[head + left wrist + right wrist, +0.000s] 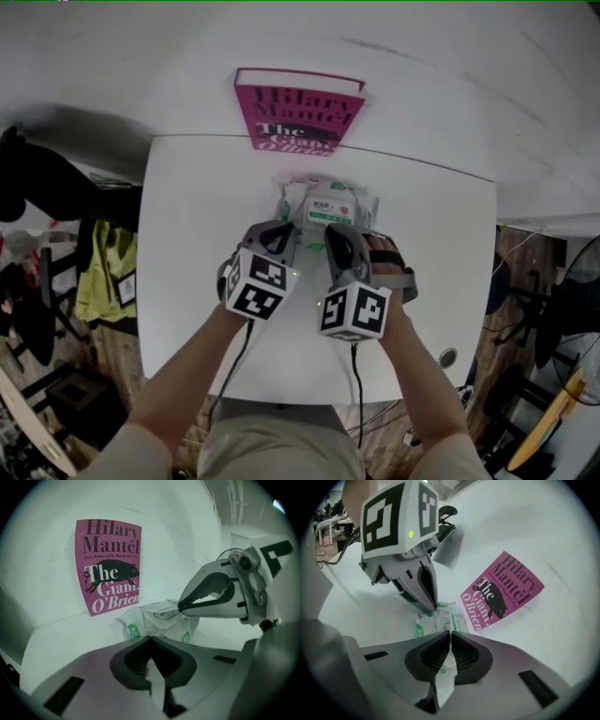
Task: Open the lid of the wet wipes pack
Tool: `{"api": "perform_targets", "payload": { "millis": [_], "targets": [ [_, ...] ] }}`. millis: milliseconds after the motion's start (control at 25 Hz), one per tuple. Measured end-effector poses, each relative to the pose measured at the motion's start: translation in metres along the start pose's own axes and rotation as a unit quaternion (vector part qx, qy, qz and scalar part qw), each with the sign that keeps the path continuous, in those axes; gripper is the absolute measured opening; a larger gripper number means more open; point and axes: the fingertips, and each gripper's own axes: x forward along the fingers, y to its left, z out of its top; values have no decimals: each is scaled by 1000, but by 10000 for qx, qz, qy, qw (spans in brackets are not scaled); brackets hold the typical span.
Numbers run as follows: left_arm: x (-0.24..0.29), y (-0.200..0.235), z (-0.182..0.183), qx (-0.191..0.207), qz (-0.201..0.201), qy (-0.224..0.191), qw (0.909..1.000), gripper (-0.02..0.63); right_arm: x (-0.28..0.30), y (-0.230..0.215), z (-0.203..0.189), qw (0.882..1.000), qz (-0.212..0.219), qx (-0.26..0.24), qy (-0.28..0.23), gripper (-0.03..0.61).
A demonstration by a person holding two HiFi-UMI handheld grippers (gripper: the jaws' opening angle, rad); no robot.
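Both grippers on the wet wipes pack [330, 208], mid-table, just this side of the book [298, 112].

Right gripper [450, 639] is clenched on a thin white strip of the pack, likely the lid [164, 613] flap. Left gripper [151, 644] is closed, tips at the pack's crimped end; unclear whether any film is nipped. Risks: if the left isn't anchoring, the whole light pack lifts with the flap instead of the lid peeling; the slick film may slip from the pinch; a steep tug may tear the flap or drag the pack into the book. Count: one pack, one book, two grippers, one white table [206, 234].
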Motion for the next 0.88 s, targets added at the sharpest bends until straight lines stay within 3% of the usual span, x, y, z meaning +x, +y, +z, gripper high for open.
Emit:
{"api": "perform_targets", "payload": {
  "millis": [200, 320, 560, 720, 880],
  "targets": [
    [0, 0, -1, -72, 17, -41, 10000, 21, -4, -33, 7, 9988, -342, 274, -232, 35],
    [0, -1, -2, -56, -10, -29, 10000, 21, 2, -53, 8, 9938, -475, 877, -484, 41],
    [-2, -1, 0, -89, -60, -141, 9998, 21, 19, -83, 4, 9708, -649, 2082, -996, 66],
    [-2, -1, -2, -145, -76, -186, 9997, 21, 33, -91, -2, 9634, -795, 2337, -1049, 72],
    [-2, -1, -1, -28, -85, -216, 9997, 21, 52, -83, -17, 9689, -547, 2315, -679, 77]
  ]
}}
